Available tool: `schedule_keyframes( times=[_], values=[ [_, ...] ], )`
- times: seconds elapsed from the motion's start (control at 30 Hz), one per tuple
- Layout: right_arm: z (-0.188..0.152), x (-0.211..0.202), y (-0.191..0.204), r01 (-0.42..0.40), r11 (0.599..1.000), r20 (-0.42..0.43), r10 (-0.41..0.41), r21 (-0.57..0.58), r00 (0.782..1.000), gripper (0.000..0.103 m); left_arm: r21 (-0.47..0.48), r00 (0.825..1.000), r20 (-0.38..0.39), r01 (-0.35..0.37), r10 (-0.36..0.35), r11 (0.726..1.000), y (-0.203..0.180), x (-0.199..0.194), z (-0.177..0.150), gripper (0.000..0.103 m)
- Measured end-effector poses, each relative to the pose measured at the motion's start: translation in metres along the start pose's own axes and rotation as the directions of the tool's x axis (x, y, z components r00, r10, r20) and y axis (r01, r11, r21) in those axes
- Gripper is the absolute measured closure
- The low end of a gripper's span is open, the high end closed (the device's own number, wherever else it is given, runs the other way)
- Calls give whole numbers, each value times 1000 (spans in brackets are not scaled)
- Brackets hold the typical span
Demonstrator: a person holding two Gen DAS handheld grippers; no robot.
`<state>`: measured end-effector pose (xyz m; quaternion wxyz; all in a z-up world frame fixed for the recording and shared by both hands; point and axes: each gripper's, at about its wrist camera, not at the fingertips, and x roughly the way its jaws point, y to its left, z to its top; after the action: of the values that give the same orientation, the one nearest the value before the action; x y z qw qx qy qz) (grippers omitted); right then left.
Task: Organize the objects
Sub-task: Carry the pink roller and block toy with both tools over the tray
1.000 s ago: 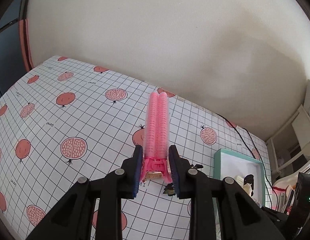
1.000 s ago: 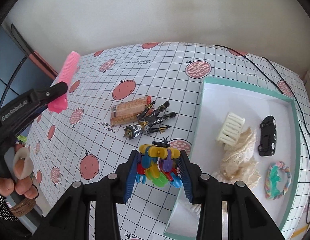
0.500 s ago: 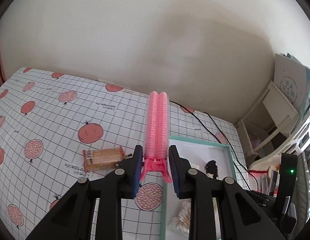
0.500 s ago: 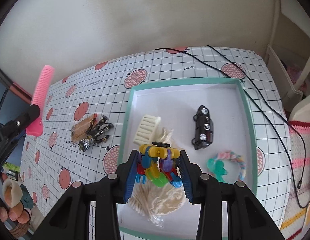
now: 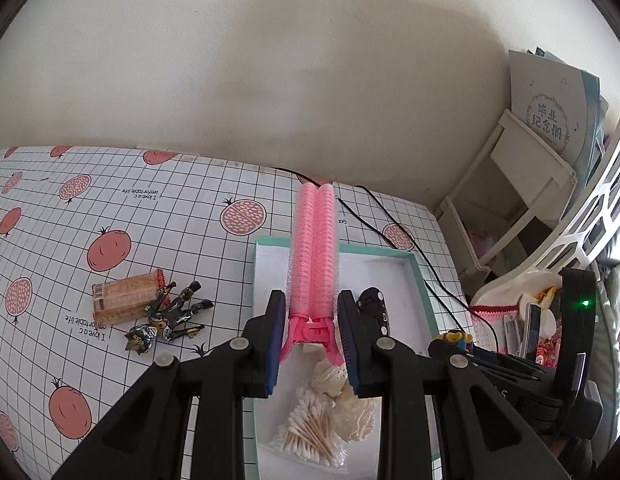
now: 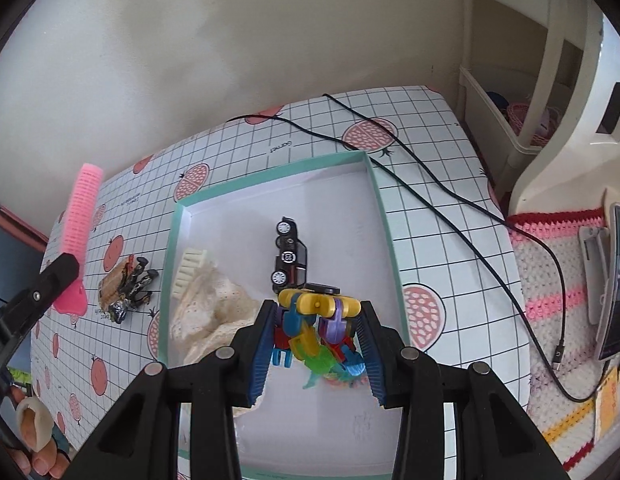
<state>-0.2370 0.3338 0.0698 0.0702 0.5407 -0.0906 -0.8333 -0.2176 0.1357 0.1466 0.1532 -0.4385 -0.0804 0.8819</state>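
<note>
Pink roller clip (image 5: pixel 313 264) is clamped at its base by the left gripper (image 5: pixel 311 338), held over the tray (image 6: pixel 383 216). Plastic links (image 6: pixel 315 330) are pinched by the right gripper (image 6: pixel 317 350) above the tray floor; the car (image 6: pixel 289 258) is partly hidden behind them. The swab bag (image 5: pixel 310 428) is half hidden by a finger.

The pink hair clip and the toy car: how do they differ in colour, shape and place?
The pink hair clip is long and slim; the toy car is black and short. The clip is gripped in the left hand-held gripper above the tray; the car lies loose inside it.
</note>
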Motion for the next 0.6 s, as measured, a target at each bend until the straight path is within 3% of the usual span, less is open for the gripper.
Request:
schedule_keyframes(
  times=[0.43, 0.6],
  values=[
    [-5, 24, -16, 36, 999, -51, -35, 26, 998, 60, -38, 992, -126, -37, 31, 999, 22, 51, -24, 76],
    [-6, 31, -19, 44, 998, -56, -42, 39, 998, 60, -66, 985, -174, -19, 7, 998, 26, 64, -34, 76]
  ],
)
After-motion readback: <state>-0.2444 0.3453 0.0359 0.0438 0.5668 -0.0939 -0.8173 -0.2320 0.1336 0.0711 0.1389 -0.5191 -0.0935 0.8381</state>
